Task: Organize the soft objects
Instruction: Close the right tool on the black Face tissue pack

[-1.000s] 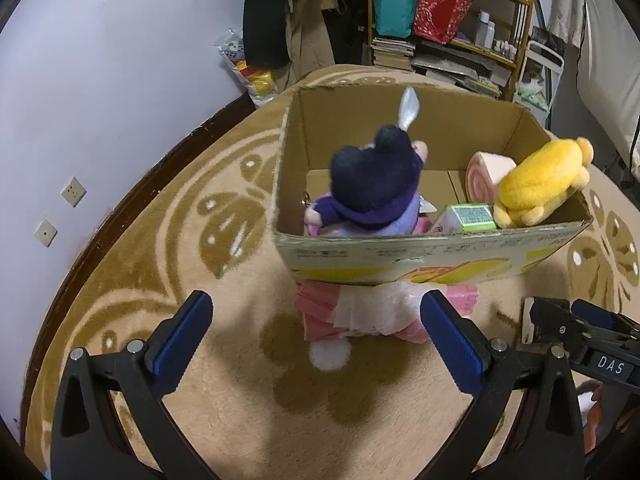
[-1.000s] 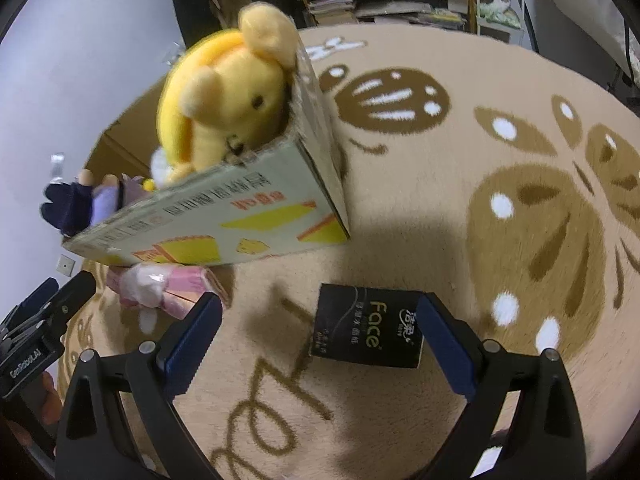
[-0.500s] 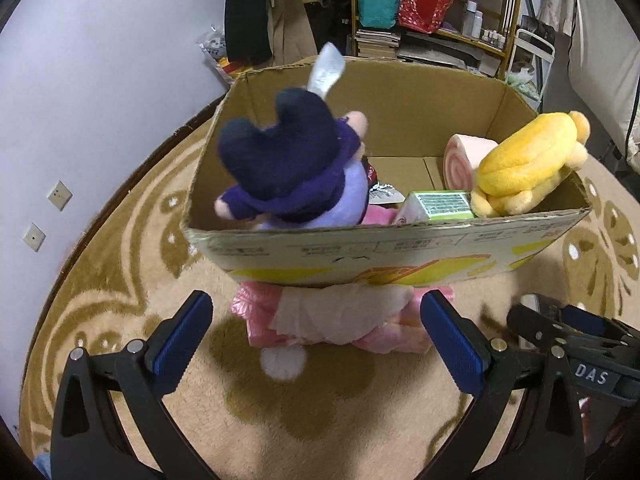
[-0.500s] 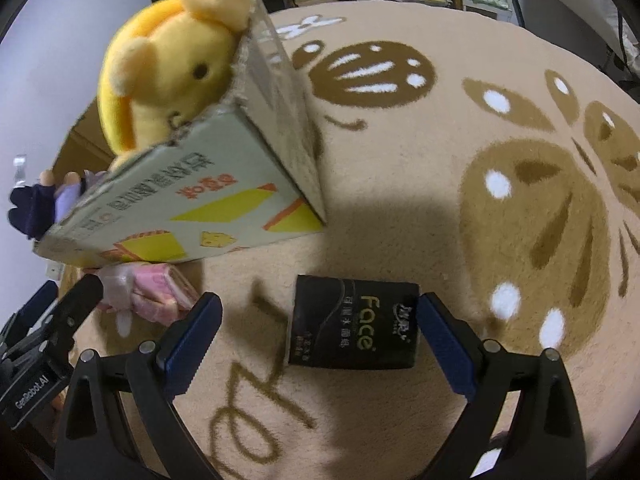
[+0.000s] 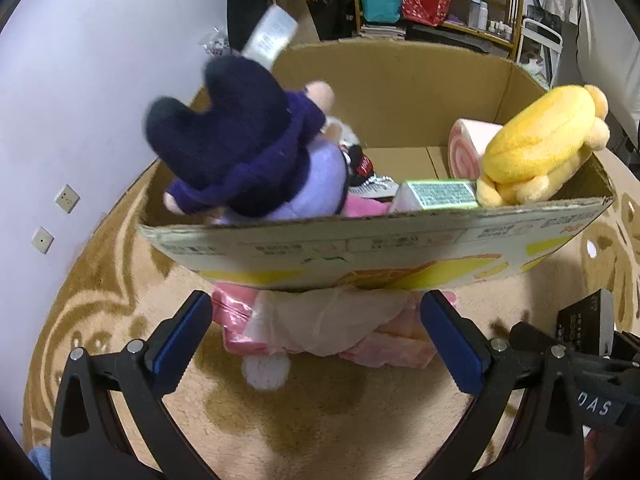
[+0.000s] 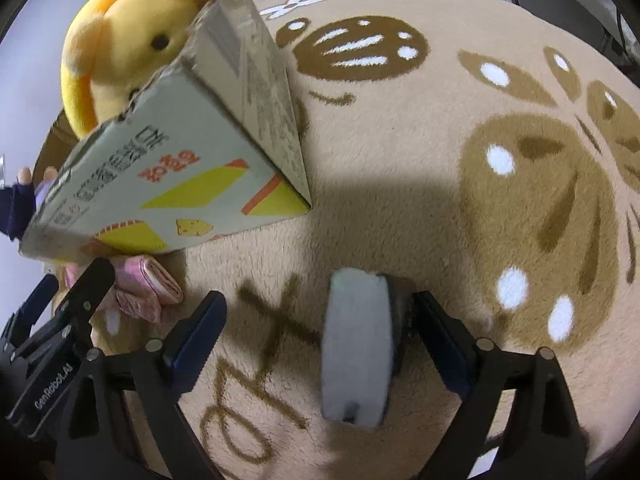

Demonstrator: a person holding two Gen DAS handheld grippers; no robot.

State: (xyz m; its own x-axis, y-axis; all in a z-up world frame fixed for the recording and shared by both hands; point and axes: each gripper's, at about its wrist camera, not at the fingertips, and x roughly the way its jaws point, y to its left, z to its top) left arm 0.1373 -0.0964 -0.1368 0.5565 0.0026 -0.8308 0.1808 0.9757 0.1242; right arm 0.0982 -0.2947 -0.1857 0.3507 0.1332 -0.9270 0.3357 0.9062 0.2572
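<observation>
On rug [image 6: 400,208], beside cardboard box [image 5: 376,248]: left gripper [image 5: 316,336] wide open, straddling pink pack [image 5: 332,328], nothing held. Right gripper [image 6: 316,332] open around upended tissue pack [image 6: 356,344]; contact unclear. Step: grasping. Next: close, lift into box.

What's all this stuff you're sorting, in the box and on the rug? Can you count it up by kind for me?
Plush toys: 2 (purple doll, yellow bear)
Tissue packs: 2 (pink pack, black pack)
Green carton: 1
Pink swirl roll: 1
Total: 6, plus some half-hidden bits inside the cardboard box.
</observation>
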